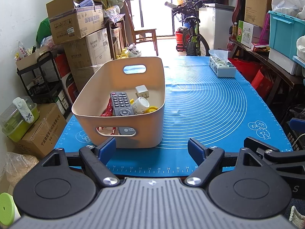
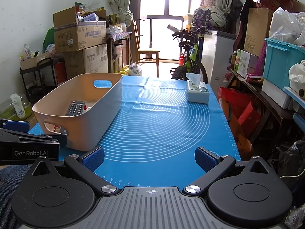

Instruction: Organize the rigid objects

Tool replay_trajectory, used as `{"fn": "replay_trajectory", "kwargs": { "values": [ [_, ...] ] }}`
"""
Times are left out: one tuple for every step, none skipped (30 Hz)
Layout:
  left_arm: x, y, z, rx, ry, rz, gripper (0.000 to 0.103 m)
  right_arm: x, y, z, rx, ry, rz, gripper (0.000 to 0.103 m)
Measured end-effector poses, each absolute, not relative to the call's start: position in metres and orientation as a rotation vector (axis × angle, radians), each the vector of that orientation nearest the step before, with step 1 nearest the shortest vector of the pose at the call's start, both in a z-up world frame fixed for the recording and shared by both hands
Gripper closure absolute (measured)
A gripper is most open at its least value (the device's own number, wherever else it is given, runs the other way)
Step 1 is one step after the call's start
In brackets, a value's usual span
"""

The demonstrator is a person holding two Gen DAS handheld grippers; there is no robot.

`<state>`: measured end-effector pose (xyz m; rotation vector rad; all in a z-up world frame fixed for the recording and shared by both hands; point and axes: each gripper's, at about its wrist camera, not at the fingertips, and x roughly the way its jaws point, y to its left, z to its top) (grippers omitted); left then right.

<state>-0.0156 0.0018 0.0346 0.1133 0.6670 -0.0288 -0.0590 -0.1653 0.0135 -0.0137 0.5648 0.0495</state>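
Observation:
A beige plastic basket [image 1: 152, 70] stands on the left part of the blue mat [image 1: 209, 103]. It holds a black remote [image 1: 121, 104], a white charger cube [image 1: 141, 91], a white pill bottle [image 1: 140, 105], a yellow item [image 1: 151, 109] and a red item [image 1: 107, 108]. My left gripper [image 1: 152, 149] is open and empty, just in front of the basket's near wall. In the right wrist view the basket [image 2: 106, 110] with the remote [image 2: 75, 108] sits front left. My right gripper [image 2: 149, 159] is open and empty over the mat [image 2: 162, 122].
A tissue box [image 1: 222, 65] sits on the mat at the far right; it also shows in the right wrist view [image 2: 197, 91]. Cardboard boxes [image 1: 76, 24] are stacked left of the table. A bicycle [image 1: 193, 36] stands behind it. Shelves with a teal bin [image 1: 286, 32] run along the right.

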Motion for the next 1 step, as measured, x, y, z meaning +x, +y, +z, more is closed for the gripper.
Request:
{"fn": "replay_trajectory", "kwargs": {
  "values": [
    [-0.0154,0.0017,0.0347,0.113,0.667,-0.029,0.021,-0.0591,-0.1652,0.0135,-0.014,0.565,0.049,0.003]
  ]
}}
